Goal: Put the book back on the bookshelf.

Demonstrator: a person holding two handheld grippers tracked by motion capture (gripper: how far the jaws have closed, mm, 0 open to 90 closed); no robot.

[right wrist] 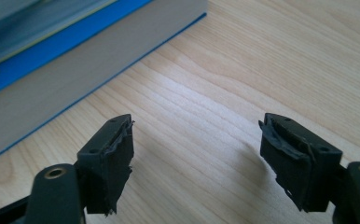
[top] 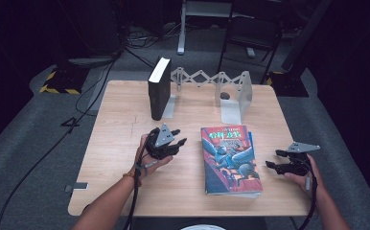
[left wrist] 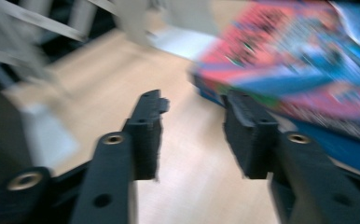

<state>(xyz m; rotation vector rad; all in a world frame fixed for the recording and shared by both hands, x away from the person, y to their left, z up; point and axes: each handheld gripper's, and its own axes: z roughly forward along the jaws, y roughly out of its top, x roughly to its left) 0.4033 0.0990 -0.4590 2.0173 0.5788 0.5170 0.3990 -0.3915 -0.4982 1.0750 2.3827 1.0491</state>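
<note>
Colourful book lying flat on the table, between the two grippers and well short of the bookend rack where a black book stands. Left gripper just beside its spine edge, jaws parted with nothing between them. Right gripper near the far edge, jaws wide, empty. Likely trouble: shoving the book sideways instead of lifting, given the flat cover and no lip to pinch.
</note>
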